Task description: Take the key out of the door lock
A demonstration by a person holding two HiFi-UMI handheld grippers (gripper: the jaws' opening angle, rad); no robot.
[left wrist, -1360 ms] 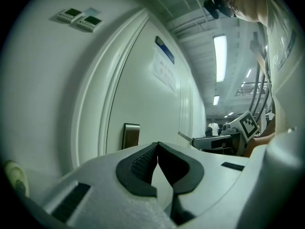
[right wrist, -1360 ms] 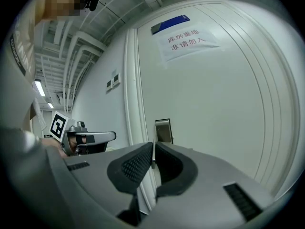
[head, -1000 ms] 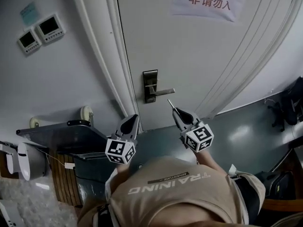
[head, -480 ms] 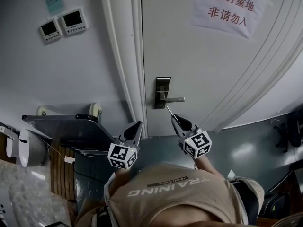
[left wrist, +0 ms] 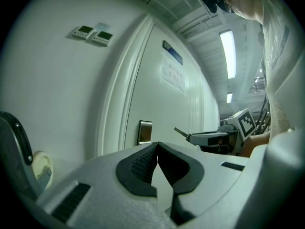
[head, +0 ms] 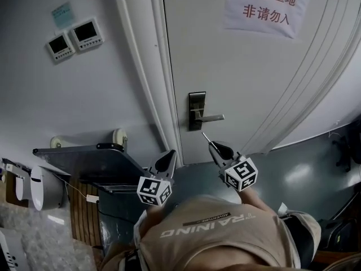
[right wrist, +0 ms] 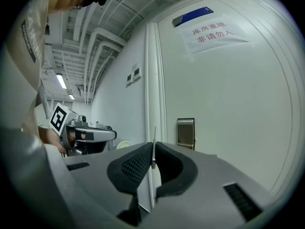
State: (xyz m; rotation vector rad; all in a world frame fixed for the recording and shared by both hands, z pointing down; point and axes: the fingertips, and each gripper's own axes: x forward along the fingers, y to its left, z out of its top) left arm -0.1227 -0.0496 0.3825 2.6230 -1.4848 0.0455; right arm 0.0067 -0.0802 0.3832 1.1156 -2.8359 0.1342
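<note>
Key [right wrist: 154, 147] removal looks finished in its main part: the thin metal blade is no longer in the lock plate [head: 197, 106] but stands pinched between the dark pads of the right gripper [head: 213, 147], its tip projecting ahead of the jaws and pointing roughly toward the door [head: 242, 66]. The right gripper's jaws are closed hard on the blade, with no gap visible beside it, which suits so slim a piece, since any slack would probably let it tilt or slip out. It is held below and just to the right of the lever handle [head: 213, 117], apart from both handle and plate, so nothing touches the door. The left gripper [left wrist: 157, 146] hangs lower and to the left, near the door frame; its pads meet at the tips and nothing sits between them, so it is closed and empty, apparently kept out of the way because one gripper is enough for the key. A paper notice [head: 265, 7] is stuck high on the door, and two small wall panels [head: 74, 37] sit to the left of the frame, neither involved.
</note>
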